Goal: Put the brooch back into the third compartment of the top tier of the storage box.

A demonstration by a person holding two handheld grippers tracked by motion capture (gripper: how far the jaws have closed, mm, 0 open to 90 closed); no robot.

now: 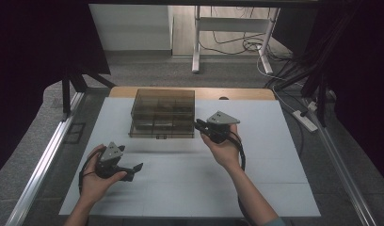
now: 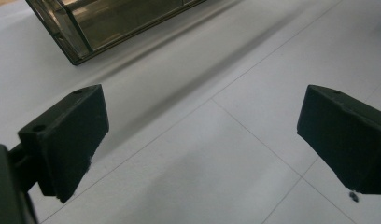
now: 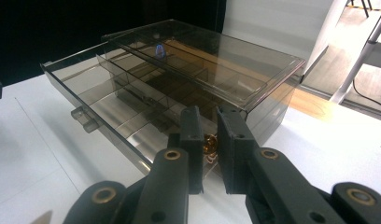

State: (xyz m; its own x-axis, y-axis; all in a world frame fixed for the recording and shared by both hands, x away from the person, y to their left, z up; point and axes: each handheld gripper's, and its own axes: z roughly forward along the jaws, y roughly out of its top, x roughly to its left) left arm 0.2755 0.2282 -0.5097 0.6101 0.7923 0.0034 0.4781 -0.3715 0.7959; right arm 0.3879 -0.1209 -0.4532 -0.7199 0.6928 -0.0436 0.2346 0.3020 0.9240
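Observation:
A smoky see-through box [image 1: 163, 106] stands at the middle back of the white mat. Its lower drawer [image 3: 100, 102], split into compartments, is pulled out a little. My right gripper [image 1: 198, 124] is at the box's right front corner, pointing at it. In the right gripper view its jaws [image 3: 209, 114] stand nearly together, shut on a small golden object [image 3: 209, 143] that fills the gap between them. My left gripper [image 1: 133, 169] hovers low over the mat at front left, well short of the box. It is open [image 2: 202, 140] with nothing between its wide-set jaws, and the box corner [image 2: 109, 23] shows beyond them.
The white mat [image 1: 265, 155] covers the table, and a strip of wooden edge [image 1: 237, 93] shows behind the box. A metal rail [image 1: 44, 160] runs along the left side. A power strip [image 1: 305, 120] and cables lie on the floor at right, and a desk frame [image 1: 196, 47] stands behind.

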